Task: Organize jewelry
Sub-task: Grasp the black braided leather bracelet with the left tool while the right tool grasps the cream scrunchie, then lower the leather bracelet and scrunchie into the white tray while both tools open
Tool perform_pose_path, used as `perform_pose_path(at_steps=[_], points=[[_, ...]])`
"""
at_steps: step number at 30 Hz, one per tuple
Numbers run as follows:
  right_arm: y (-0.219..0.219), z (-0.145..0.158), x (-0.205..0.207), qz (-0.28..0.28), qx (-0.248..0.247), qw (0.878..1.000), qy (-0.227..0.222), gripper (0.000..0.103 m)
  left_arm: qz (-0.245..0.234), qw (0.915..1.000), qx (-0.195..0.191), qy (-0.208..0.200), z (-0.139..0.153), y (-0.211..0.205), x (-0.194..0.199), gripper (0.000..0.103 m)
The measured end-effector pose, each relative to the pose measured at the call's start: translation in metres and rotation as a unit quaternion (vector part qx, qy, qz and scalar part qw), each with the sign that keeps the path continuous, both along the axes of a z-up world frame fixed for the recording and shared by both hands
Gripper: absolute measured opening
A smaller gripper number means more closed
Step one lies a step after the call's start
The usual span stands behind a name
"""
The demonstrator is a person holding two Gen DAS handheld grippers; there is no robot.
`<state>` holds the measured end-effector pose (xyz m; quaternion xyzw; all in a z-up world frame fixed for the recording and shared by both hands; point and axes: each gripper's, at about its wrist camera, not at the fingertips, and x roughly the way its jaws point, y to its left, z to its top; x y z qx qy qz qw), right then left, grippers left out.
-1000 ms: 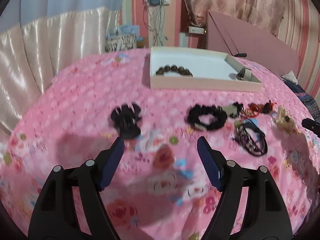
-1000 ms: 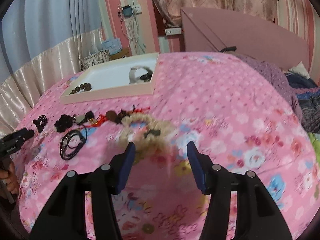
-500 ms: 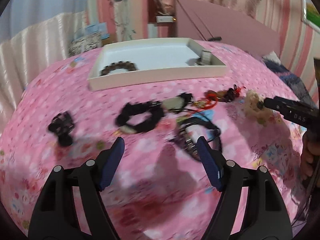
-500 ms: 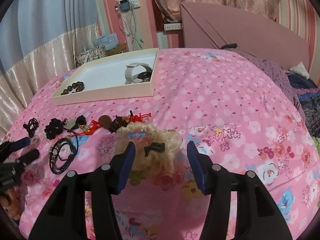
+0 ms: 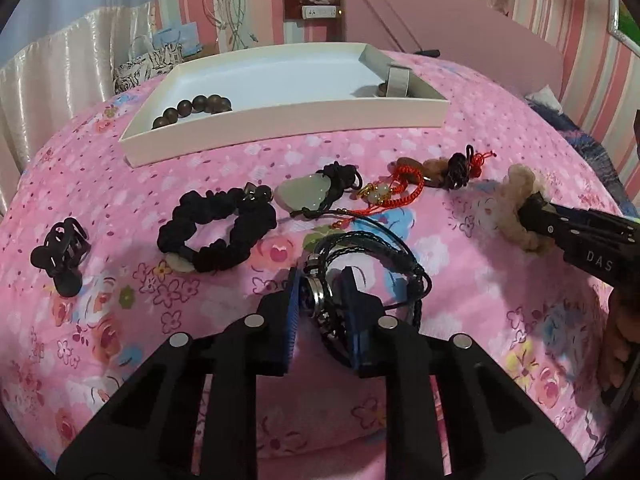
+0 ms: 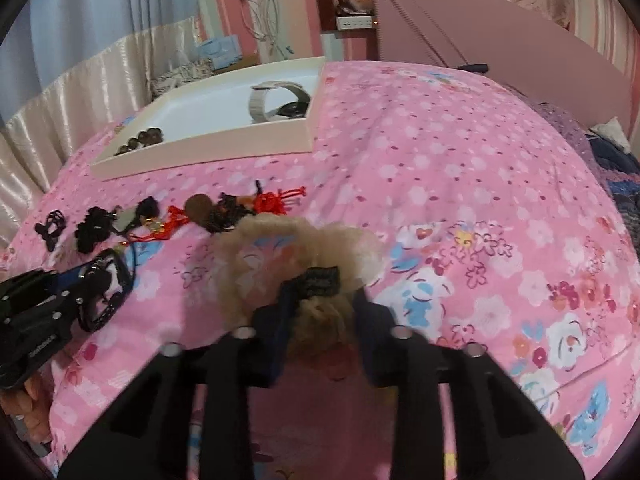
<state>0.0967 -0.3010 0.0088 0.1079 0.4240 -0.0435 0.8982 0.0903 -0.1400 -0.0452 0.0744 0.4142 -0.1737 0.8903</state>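
Left wrist: tongs (image 5: 322, 292), earlier open, now pinch black bracelet (image 5: 376, 256).

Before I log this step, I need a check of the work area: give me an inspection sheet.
Surface: pink floral bedspread.
Job's things: white tray holding a bead bracelet and a watch; black scrunchie, jade pendant, red cords and hair clip lie loose.
Clutter: nothing seen.
Grippers: left gripper shut on black cord bracelets; right gripper shut on fuzzy scrunchie.
Cables: wires hang on the wall.
Surroundings: curtains, headboard.
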Motion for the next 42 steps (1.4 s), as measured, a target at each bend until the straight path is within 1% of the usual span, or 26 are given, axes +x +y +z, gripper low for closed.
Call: perform_pose_path(at_steps=[5,7,10,15,17,20,22,26,30,33,36,38,42], points=[[-0.005,0.002,-0.005,-0.007,0.02,1.0,-0.013,0.022,0.003,0.9999,-0.014,-0.006,0.003,0.007,-0.002,0.018],[-0.007,0.003,-0.007,-0.011,0.021,1.0,-0.019,0.022,-0.001,0.9996,-0.022,-0.018,0.007,0.008,-0.007,0.018],[-0.007,0.008,-0.012,-0.01,0.024,0.999,-0.038,0.022,-0.011,0.9989,-0.02,-0.042,0.018,0.01,-0.018,0.018],[-0.005,0.021,-0.019,-0.013,0.03,0.998,-0.06,0.022,-0.018,0.9961,-0.03,-0.081,0.049,0.021,-0.029,0.018],[-0.001,0.032,-0.021,-0.008,0.025,0.997,-0.071,0.022,-0.017,0.9947,-0.035,-0.095,0.063,0.025,-0.025,0.018],[0.003,0.051,-0.021,-0.005,0.018,0.996,-0.088,0.022,-0.011,0.9923,-0.03,-0.12,0.08,0.029,-0.018,0.018],[0.005,0.066,-0.018,-0.002,0.017,0.995,-0.101,0.022,-0.003,0.9907,-0.028,-0.133,0.091,0.034,-0.007,0.018],[0.01,0.095,-0.006,0.007,-0.001,0.992,-0.126,0.022,0.024,0.9882,-0.04,-0.146,0.111,0.047,0.022,0.018],[0.014,0.117,0.014,0.013,-0.009,0.989,-0.146,0.022,0.039,0.9869,-0.053,-0.147,0.125,0.056,0.053,0.018],[0.02,0.131,0.041,0.021,-0.004,0.987,-0.159,0.022,0.043,0.9865,-0.065,-0.144,0.131,0.057,0.072,0.018],[0.028,0.132,0.069,0.029,0.009,0.986,-0.162,0.022,0.046,0.9867,-0.071,-0.139,0.127,0.051,0.095,0.018],[0.034,0.127,0.088,0.03,0.014,0.987,-0.158,0.022,0.049,0.9873,-0.075,-0.131,0.119,0.048,0.111,0.018],[0.037,0.114,0.118,0.031,0.023,0.989,-0.142,0.022,0.051,0.9892,-0.068,-0.12,0.101,0.045,0.137,0.017]])
